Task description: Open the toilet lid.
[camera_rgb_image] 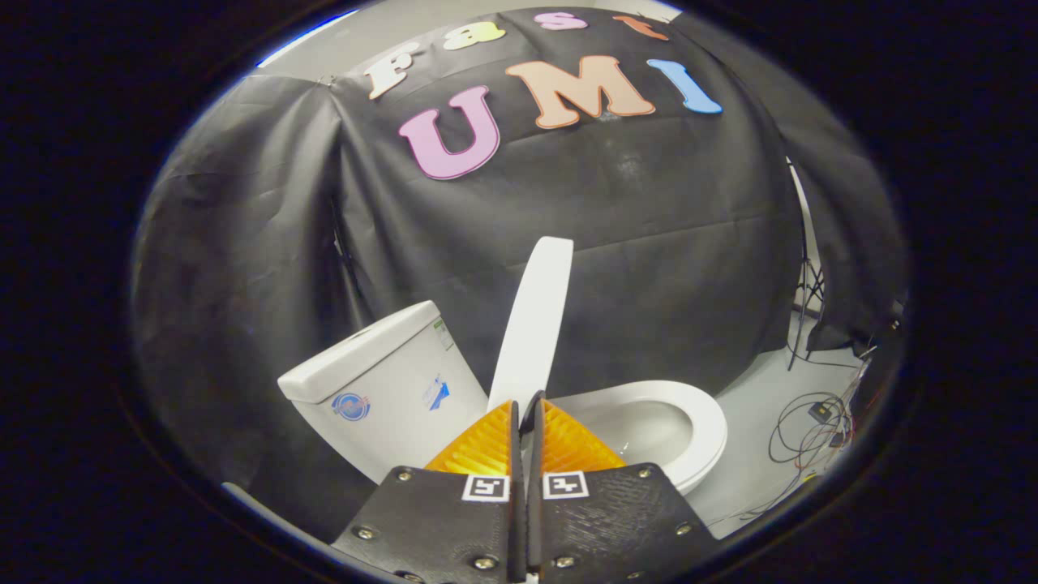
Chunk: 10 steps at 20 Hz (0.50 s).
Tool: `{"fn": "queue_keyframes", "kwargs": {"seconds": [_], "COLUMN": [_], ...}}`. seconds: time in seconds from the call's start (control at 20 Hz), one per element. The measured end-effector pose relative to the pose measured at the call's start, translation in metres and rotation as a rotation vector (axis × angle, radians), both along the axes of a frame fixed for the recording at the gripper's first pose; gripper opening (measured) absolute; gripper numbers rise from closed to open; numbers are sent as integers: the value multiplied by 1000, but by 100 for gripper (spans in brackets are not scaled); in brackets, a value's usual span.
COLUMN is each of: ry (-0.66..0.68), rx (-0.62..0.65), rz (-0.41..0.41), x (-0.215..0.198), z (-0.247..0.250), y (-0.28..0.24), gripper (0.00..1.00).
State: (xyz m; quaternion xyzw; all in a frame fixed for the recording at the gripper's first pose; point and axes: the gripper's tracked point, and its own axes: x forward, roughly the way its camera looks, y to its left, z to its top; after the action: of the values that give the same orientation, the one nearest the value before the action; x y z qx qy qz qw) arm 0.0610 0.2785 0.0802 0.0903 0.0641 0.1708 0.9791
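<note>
— Looking along the hand-held gripper [525,410], I see its two fingers drawn together with only a thin slit between them, clenched on the lower edge of the toilet lid [535,316]. The lid stands raised, nearly upright and seen edge-on, rising from between the fingertips and leaning a little to one side.

— What sits around it?

— On one side of the lid stands the toilet tank [381,381], with its cover in place and a couple of small stickers on its face. On the other side the toilet seat [697,430] lies down on the bowl [641,426], whose opening is uncovered just beyond the fingers.

— Anything crowding the lid?

— From my screen, the tank stands close beside the lid's hinge end; whether the two touch I cannot tell. Behind everything hangs the black cloth wall [649,243], creased and draped to the floor [754,389]. Past the seat, a tangle of cables [811,430] lies on the pale floor with a small dark box among them, and the thin legs of a stand [807,300] rise at the edge of the cloth, well apart from the toilet.
</note>
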Motion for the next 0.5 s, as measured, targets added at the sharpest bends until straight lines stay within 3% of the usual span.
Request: {"fn": "queue_keyframes", "kwargs": {"seconds": [0.5], "ry": [-56], "rx": [-5], "rz": [72], "x": [-8], "z": [17], "y": [39], "gripper": [1]}}
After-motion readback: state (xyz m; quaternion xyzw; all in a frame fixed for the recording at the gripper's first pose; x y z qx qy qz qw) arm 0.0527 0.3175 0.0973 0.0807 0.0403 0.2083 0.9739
